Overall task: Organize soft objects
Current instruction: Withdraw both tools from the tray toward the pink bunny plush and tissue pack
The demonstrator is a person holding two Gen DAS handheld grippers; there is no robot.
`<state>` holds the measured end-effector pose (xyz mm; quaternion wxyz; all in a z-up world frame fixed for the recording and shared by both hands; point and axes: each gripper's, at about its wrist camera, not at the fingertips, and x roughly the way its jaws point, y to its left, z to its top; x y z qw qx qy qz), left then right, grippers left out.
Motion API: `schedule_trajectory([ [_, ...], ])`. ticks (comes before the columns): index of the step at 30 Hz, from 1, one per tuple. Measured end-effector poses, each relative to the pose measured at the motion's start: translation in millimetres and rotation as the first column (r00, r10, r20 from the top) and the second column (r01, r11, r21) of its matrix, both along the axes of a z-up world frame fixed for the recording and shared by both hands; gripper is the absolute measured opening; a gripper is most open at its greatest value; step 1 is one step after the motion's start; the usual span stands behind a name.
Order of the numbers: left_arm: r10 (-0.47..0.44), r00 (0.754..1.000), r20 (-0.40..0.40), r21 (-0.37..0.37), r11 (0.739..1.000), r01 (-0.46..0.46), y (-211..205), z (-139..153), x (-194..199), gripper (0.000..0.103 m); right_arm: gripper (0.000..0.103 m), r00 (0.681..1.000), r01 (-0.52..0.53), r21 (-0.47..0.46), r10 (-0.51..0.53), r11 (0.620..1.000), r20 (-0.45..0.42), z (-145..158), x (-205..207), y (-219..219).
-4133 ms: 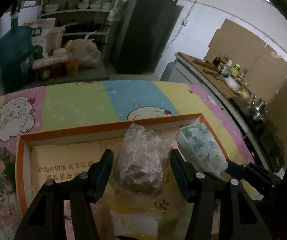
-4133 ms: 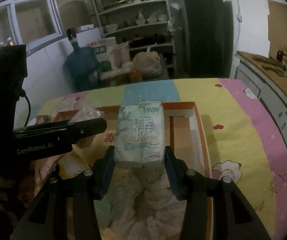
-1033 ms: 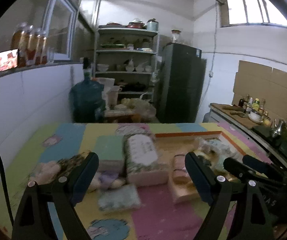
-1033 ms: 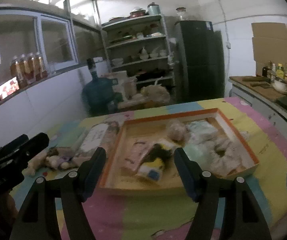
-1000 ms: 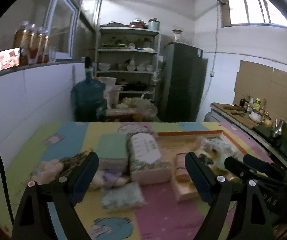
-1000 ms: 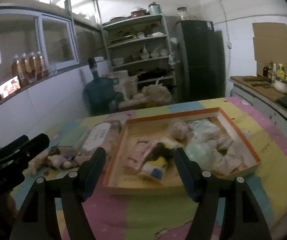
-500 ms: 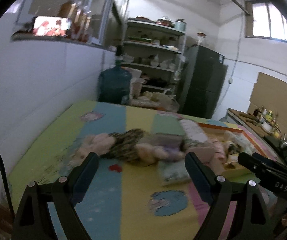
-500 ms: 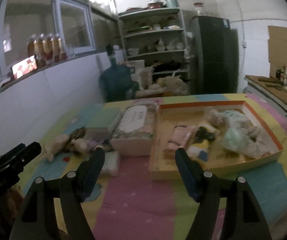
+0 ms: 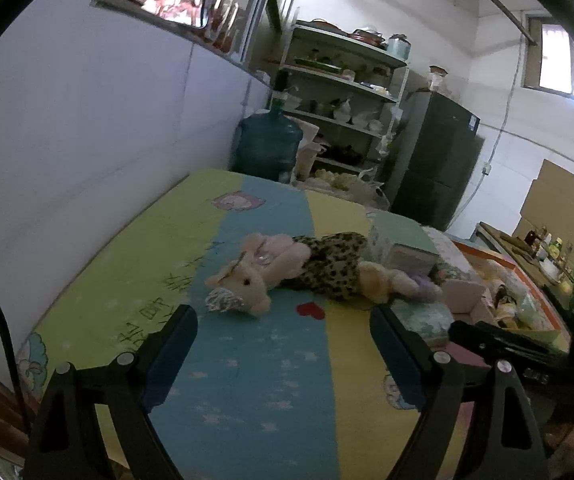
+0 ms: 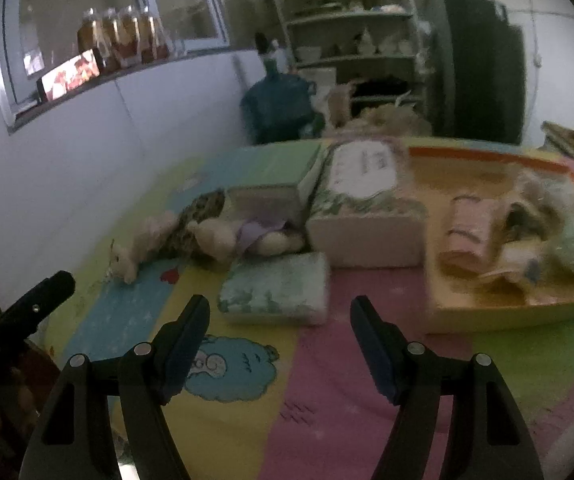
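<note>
A plush toy in a leopard-print dress (image 9: 287, 268) lies on the colourful mat, just beyond my open, empty left gripper (image 9: 283, 320). Behind it are a second plush with purple cloth (image 9: 403, 282) and a green box (image 9: 399, 240). In the right wrist view a pale green tissue pack (image 10: 275, 288) lies flat right ahead of my open, empty right gripper (image 10: 281, 308). The orange-rimmed cardboard tray (image 10: 487, 314) to the right holds a pink roll (image 10: 467, 232) and several other soft packs. The leopard plush (image 10: 147, 240) lies at left.
A large white floral pack (image 10: 363, 208) sits against the tray's left side, beside the green box (image 10: 271, 176). A white wall runs along the mat's left edge. A water jug (image 9: 267, 144), shelves and a dark fridge (image 9: 435, 164) stand behind. The left gripper (image 10: 35, 308) shows at lower left.
Both views have swung left from the tray to the loose items on the mat and come lower and closer. The bag and tissue pack gripped earlier are no longer between the jaws.
</note>
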<state>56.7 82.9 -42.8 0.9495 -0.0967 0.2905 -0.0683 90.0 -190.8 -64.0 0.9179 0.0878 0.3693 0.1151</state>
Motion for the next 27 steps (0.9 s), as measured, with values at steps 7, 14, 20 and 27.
schedule_trajectory([
  [7,0.018,1.000,-0.020,-0.011,1.000,-0.018,12.8,-9.1,8.6,0.089,0.074,0.993,-0.069,0.073,0.076,0.995,-0.089,-25.5,23.1,2.5],
  [14,0.007,0.999,-0.042,-0.020,1.000,-0.008,12.9,-16.6,16.9,0.088,0.074,0.917,-0.388,0.120,0.396,0.914,-0.054,-12.0,-19.7,41.5],
  [20,-0.059,0.998,-0.038,-0.007,0.998,0.059,10.4,-14.4,28.0,0.088,0.074,0.966,-0.250,-0.118,0.257,0.961,0.043,0.2,-18.2,35.6],
  [27,-0.165,0.984,-0.074,0.034,0.985,0.168,12.7,-15.1,68.2,0.088,0.074,0.969,-0.244,-0.147,0.247,0.959,0.003,-15.8,6.6,40.8],
])
